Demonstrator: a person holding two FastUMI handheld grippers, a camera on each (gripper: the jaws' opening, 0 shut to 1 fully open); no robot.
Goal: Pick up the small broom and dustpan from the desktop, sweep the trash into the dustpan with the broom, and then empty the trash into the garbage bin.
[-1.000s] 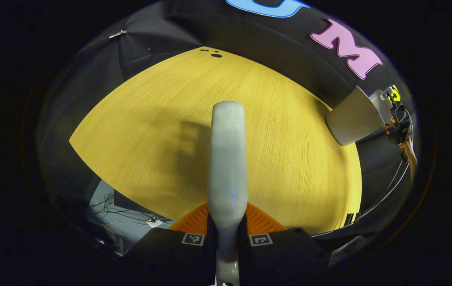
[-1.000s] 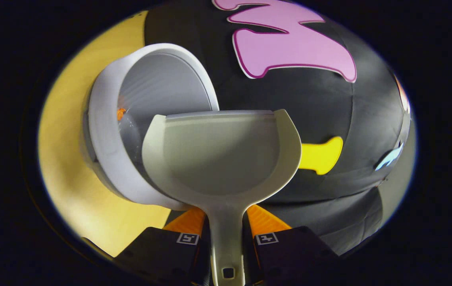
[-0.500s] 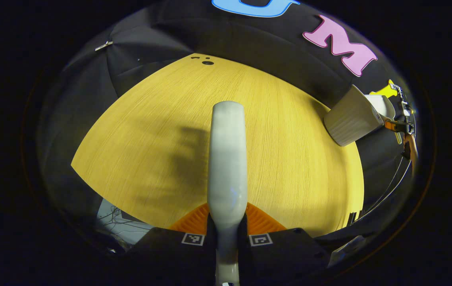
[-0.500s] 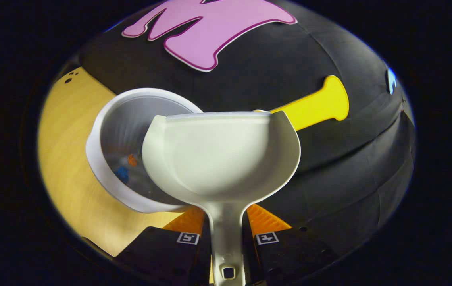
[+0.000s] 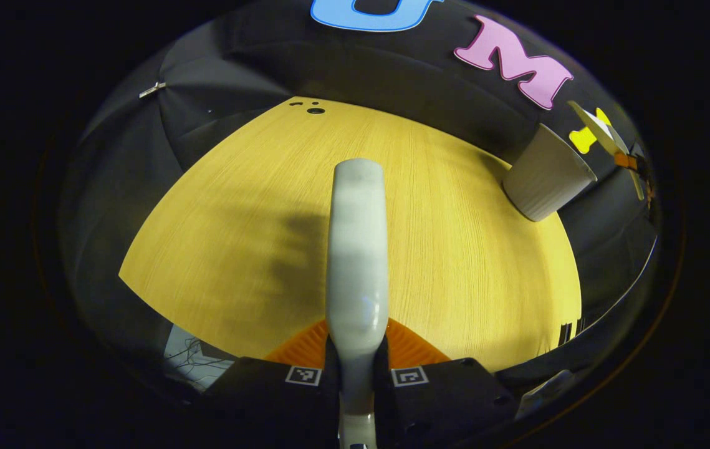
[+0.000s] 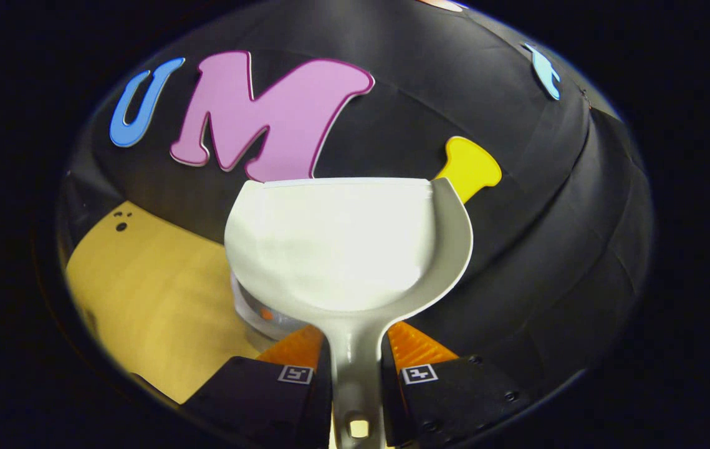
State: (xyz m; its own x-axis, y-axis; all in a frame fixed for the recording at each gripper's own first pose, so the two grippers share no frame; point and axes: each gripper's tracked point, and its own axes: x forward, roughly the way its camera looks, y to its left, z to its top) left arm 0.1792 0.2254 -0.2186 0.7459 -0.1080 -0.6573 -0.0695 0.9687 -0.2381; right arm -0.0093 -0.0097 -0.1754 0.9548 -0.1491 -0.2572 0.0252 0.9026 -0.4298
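Wooden desktop (image 5: 236,237); dustpan (image 6: 336,243) hides most of garbage bin (image 6: 255,315).

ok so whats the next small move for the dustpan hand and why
Probably lower the pale plastic dustpan to the yellow wooden desktop. Its scoop looks empty, and coloured bits lie inside the white ribbed garbage bin just beneath it, so the emptying seems done. The right tool grips its handle; the left tool grips the pale broom handle.

Dim booth, glare on dustpan (image 6: 336,243), soft shadow on desktop (image 5: 454,249), fisheye-warped edges
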